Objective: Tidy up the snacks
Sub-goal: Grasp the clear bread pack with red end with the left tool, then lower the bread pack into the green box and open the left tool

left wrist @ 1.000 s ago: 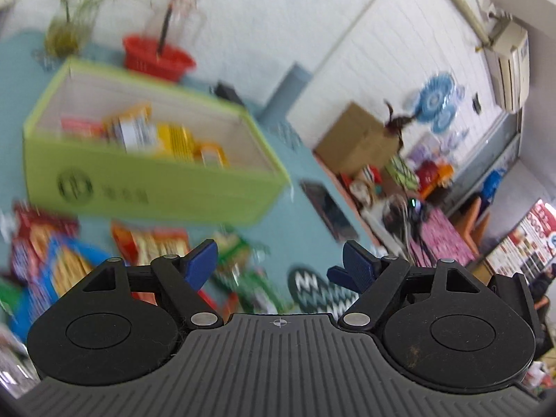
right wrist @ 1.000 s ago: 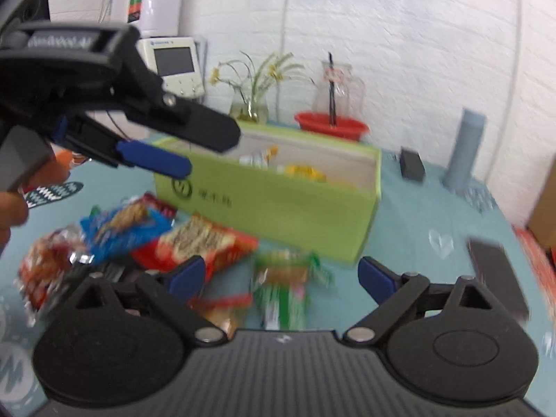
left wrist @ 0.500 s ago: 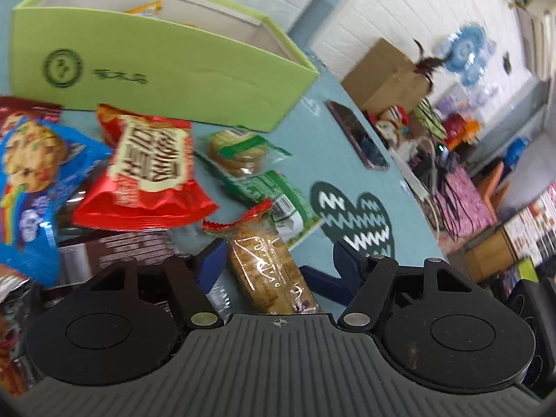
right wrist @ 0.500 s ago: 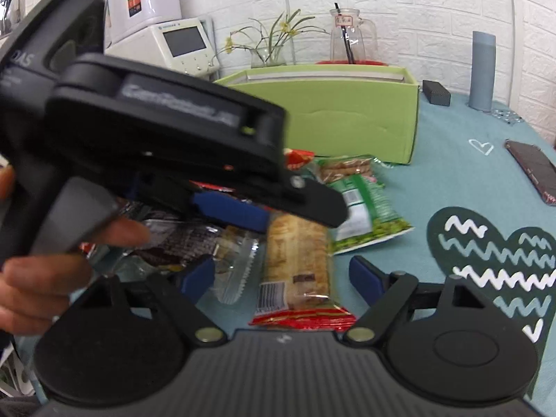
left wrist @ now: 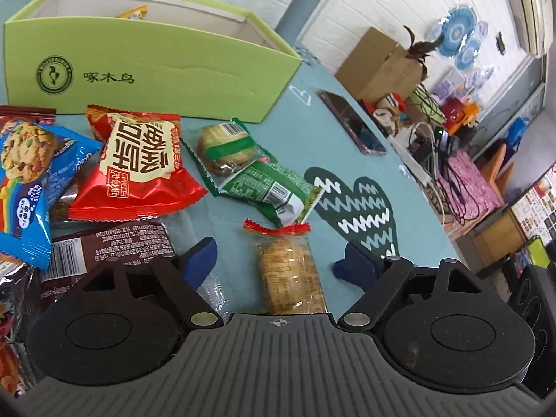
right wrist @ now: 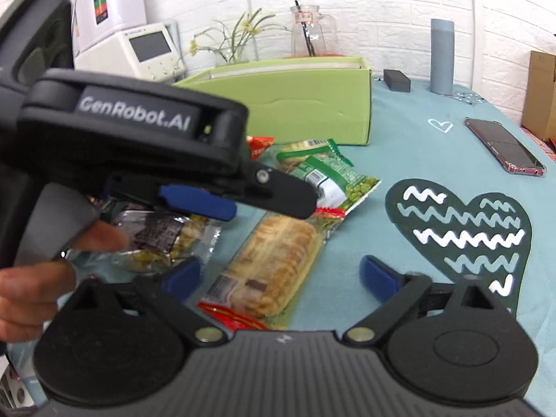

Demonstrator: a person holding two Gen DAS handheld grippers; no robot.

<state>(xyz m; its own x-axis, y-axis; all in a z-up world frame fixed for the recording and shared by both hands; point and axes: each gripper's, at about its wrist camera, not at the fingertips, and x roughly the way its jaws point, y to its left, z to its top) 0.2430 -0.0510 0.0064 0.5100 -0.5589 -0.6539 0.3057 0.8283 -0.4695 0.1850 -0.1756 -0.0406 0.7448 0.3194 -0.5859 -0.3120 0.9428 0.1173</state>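
Left wrist: left gripper (left wrist: 274, 266) jaws just opened wider, straddling clear biscuit pack (left wrist: 290, 278) on teal tablecloth (left wrist: 305, 128), pads clear of it; green box (left wrist: 149, 69) behind.
Right wrist: right gripper (right wrist: 281, 276) likewise just spread wide around same pack, untouched

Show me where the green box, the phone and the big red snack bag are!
green box (left wrist: 156, 80), left wrist view, on its printed front wall.
phone (right wrist: 504, 147), right wrist view, middle of its dark screen.
red snack bag (left wrist: 139, 163), left wrist view, on the cream label.
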